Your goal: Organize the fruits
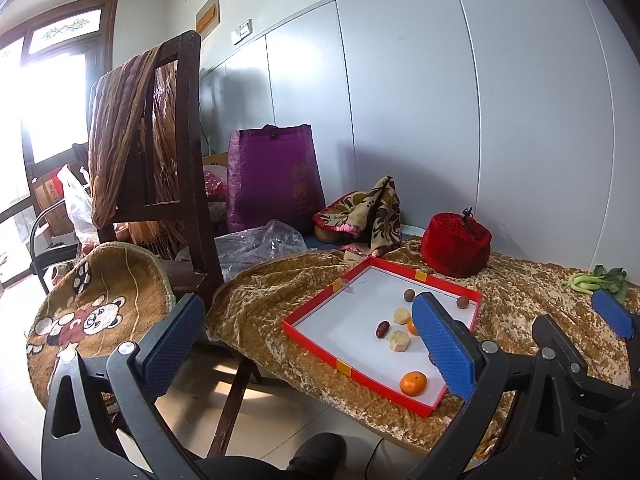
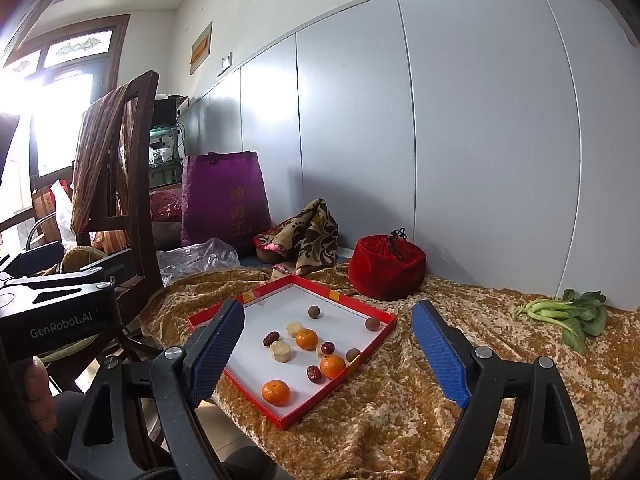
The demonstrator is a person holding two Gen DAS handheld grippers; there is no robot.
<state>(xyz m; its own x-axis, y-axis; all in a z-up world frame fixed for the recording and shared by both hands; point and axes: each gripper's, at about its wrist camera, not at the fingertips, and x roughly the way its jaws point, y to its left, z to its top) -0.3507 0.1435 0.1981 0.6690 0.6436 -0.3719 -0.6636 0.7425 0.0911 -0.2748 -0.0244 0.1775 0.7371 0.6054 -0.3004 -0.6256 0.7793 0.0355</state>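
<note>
Both sets of jaws stand spread wide with nothing between the pads: the left gripper (image 1: 316,344) hangs over the near left edge of the table, and the right gripper (image 2: 330,354) hangs over the near middle of it, above the gold cloth (image 2: 440,380) that covers the table. Just beyond the fingertips lies a shallow red tray (image 2: 298,412) with a white floor, turned corner-on, and all the fruit sits inside it. Nearest is one mandarin (image 2: 276,392) by the near corner; a little farther a second mandarin (image 2: 332,366) rests against the right wall with a red date (image 2: 313,374) just beside it. In the middle sit a third mandarin (image 2: 307,339), two pale peeled pieces (image 2: 281,350) and another date (image 2: 271,338), close together. Toward the far side two brown longans (image 2: 314,312) lie well apart, one near the far right wall. Beyond the tray a red drawstring pouch (image 2: 386,266) stands on the cloth, and far to the right lie green bok choy (image 2: 568,314) leaves. To the left a dark wooden chair (image 1: 192,168) draped with a striped cloth stands beside the table, with a purple bag (image 1: 276,176) against the grey wall panels behind.
</note>
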